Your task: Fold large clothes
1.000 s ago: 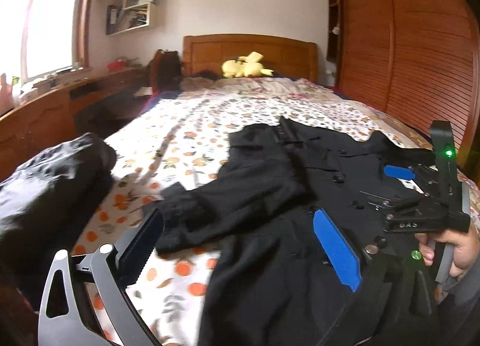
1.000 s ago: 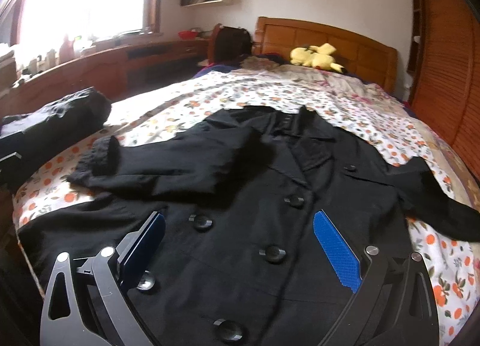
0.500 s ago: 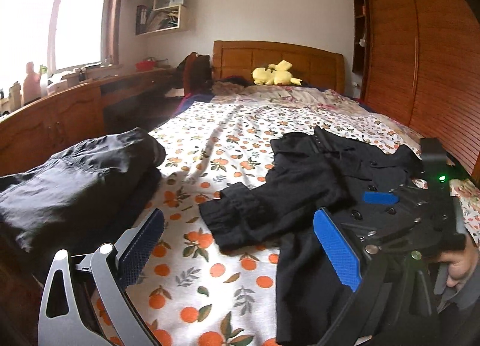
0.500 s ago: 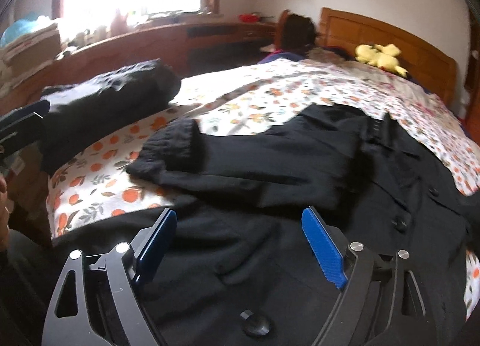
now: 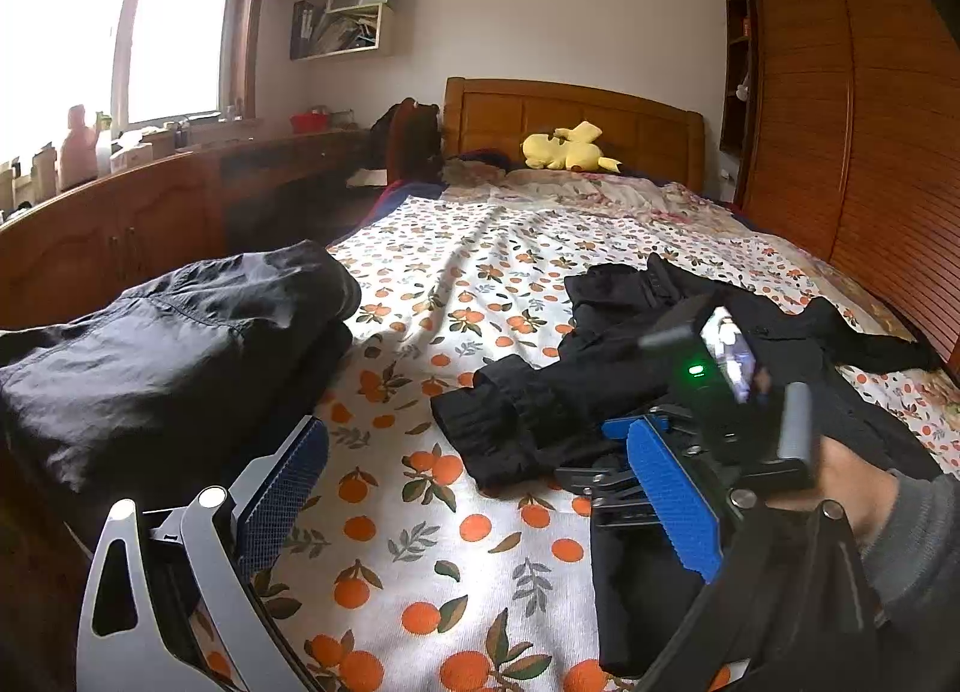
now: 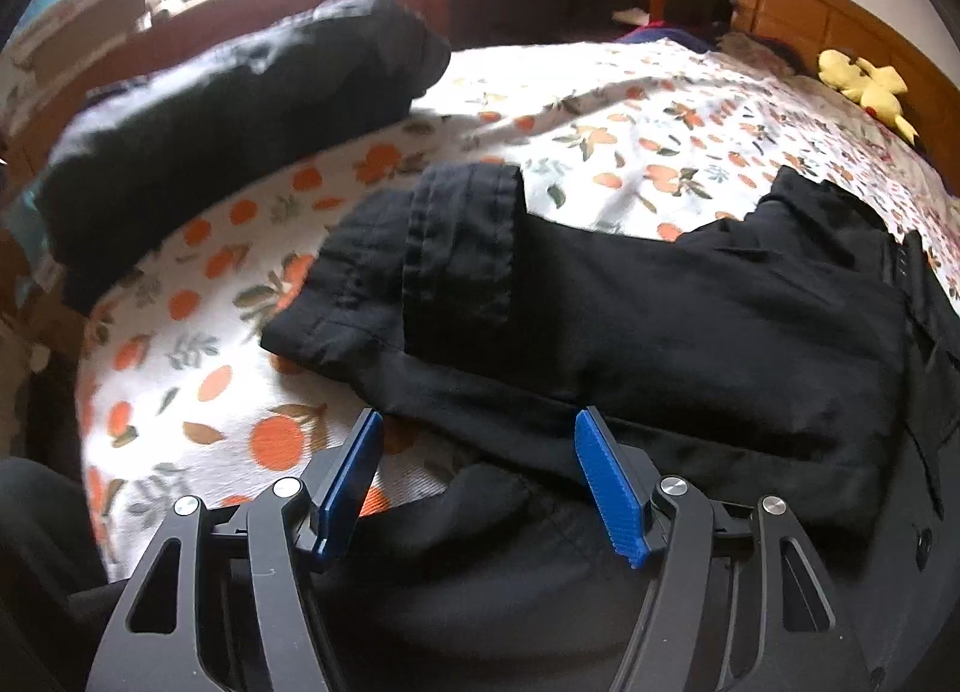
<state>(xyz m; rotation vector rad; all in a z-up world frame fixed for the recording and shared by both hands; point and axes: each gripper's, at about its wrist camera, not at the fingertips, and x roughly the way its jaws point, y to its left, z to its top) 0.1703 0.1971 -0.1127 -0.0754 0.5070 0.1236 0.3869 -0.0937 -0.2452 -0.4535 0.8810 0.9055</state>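
Note:
A black coat [image 6: 690, 332] lies spread on the bed, one sleeve folded across its front with the cuff [image 6: 462, 236] pointing left. It also shows in the left wrist view [image 5: 600, 392]. My right gripper [image 6: 480, 482] is open and empty, low over the coat's left edge just below the folded sleeve; it shows in the left wrist view [image 5: 624, 452] too. My left gripper [image 5: 480, 500] is open and empty above the orange-print sheet [image 5: 450, 542], left of the coat.
A pile of dark folded clothes [image 5: 168, 344] sits at the bed's left edge, also in the right wrist view [image 6: 240, 110]. A yellow plush toy [image 5: 564, 149] lies by the headboard. A wooden desk [image 5: 120, 230] runs along the left, a wardrobe [image 5: 870, 152] along the right.
Both grippers have swung left. The right one has dropped low and closer to the coat's left edge by the sleeve. The left one now looks over bare sheet beside the coat.

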